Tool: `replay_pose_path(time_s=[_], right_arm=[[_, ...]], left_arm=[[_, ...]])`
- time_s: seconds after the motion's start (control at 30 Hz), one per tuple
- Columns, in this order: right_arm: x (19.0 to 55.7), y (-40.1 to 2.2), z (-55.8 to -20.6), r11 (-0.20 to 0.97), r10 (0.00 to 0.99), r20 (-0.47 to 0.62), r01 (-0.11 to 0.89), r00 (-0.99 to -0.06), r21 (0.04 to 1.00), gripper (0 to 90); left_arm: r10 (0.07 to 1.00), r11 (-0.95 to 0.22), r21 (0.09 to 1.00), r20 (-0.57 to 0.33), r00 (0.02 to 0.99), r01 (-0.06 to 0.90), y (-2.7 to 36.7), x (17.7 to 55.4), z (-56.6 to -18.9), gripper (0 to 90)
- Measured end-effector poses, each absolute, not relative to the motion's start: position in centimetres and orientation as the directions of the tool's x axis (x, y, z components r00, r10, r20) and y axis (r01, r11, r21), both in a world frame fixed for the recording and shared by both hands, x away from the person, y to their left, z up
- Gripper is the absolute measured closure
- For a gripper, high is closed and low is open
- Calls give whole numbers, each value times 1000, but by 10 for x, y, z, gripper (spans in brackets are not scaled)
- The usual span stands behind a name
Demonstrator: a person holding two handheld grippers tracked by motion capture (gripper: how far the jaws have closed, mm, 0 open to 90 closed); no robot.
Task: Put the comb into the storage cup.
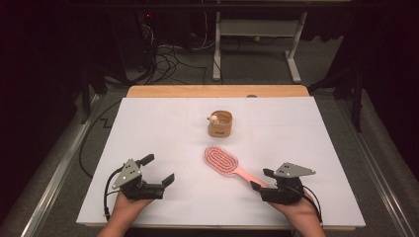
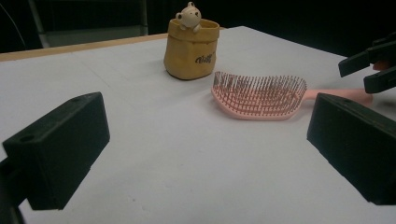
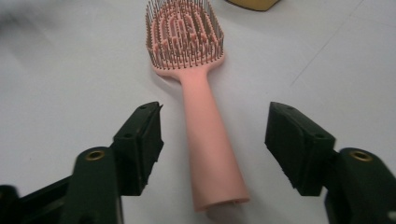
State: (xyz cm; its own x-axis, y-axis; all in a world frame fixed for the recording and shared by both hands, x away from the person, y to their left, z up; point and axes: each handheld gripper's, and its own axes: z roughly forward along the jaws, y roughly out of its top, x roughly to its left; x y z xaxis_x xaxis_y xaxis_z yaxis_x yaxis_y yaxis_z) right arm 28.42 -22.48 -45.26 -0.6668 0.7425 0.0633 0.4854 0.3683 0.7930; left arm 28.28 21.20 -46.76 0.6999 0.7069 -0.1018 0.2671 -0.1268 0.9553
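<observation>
The far background beyond the table edge was dark — a grey desk frame [image 1: 257,39] and a tangle of floor cables [image 1: 168,61] could be made out in the high view, little else. In the right gripper view the butt end of the pink hairbrush [image 3: 196,88] blurred into the bottom of the frame, and a mustard-coloured object was cut off at the top edge. The writing on the yellow cup [image 2: 190,49] was too small to read in the left gripper view.

The cup stood upright near the middle of the white table sheet [image 1: 148,128], with a small bear figure [image 2: 189,16] perched at its rim. What else lay inside could not be made out.

The hairbrush lay bristles up on the sheet, just in front of the cup but apart from it, handle running toward the right gripper [image 1: 261,179].

Right gripper: jaws parted wide on either side of the handle end — neither pad touching it. Left gripper [image 1: 158,169]: jaws spread wide, nothing between them, resting on the sheet well to the left of the brush.
</observation>
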Motion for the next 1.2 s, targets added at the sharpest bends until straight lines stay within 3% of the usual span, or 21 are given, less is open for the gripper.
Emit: replay_pose_path(time_s=[0.03,0.17,0.3,0.4,0.83,1.2], right_arm=[[284,-225,-453,368,743,63,485,-667,793,306],[286,-223,-454,370,745,68,495,-664,786,168],[286,-222,-455,371,745,64,493,-663,787,119],[287,-221,-455,373,752,60,500,-656,782,0],[296,-210,-448,390,749,52,503,-661,771,1],[321,-187,-439,507,696,49,539,-716,673,1]], left_arm=[[707,-126,955,-102,700,267,212,283,-468,0],[707,-127,955,-102,700,267,212,283,-468,0],[707,-128,955,-100,700,266,212,283,-468,0],[707,-126,956,-100,700,264,212,283,-468,0],[707,-125,956,-101,699,265,212,282,-468,0],[702,-127,957,-100,705,262,211,283,-468,0]])
